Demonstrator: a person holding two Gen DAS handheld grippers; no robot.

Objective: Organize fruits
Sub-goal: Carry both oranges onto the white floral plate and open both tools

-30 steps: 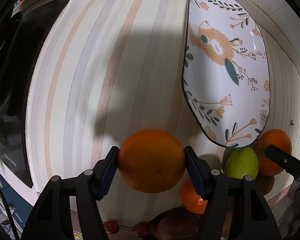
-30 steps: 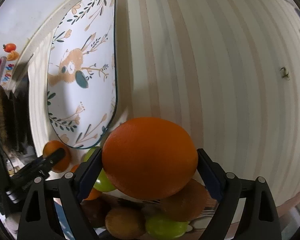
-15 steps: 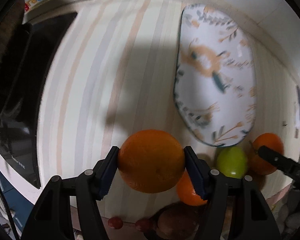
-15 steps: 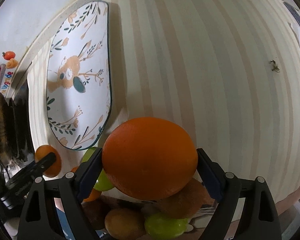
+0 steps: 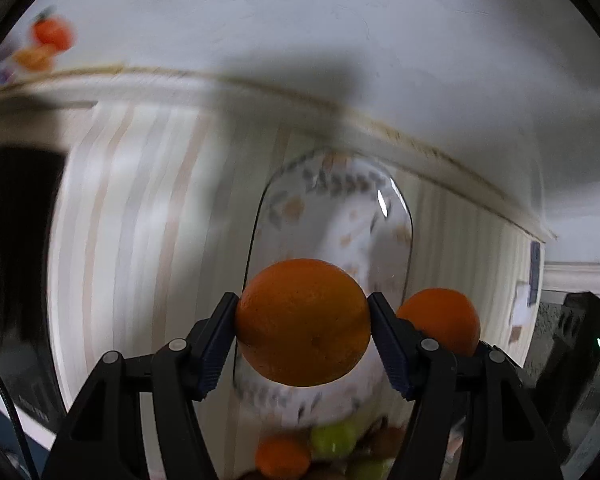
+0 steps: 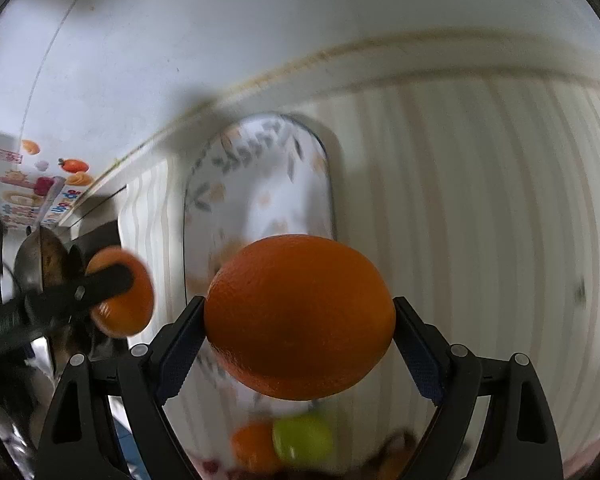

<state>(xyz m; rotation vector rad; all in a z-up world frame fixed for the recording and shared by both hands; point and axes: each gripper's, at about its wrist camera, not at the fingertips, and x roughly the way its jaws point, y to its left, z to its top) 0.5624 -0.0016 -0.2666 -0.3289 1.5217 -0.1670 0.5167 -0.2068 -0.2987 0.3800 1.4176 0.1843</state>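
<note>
Oranges: you hold two, one in each gripper. Your left gripper (image 5: 302, 330) is clamped on the left orange (image 5: 303, 322), both pads pressed against its sides. Your right gripper (image 6: 298, 330) is clamped on the right orange (image 6: 299, 316) the same way. Both fruits are lifted above the striped surface (image 6: 480, 220), over the near end of the one oval patterned plate (image 6: 260, 184), which lies lengthwise toward the far wall.

From the left wrist view, the right orange (image 5: 440, 320) shows just right of your left one. From the right wrist view, the left orange (image 6: 120, 294) shows to the left, with a dark finger across it.

Below the grippers, at the near edge, sits a blurred pile of fruit: one more small orange (image 6: 254, 446), a green fruit (image 6: 303, 438) beside it, and brown ones (image 5: 384, 438) you cannot count. In the left wrist view two green fruits (image 5: 336, 438) show.
</note>
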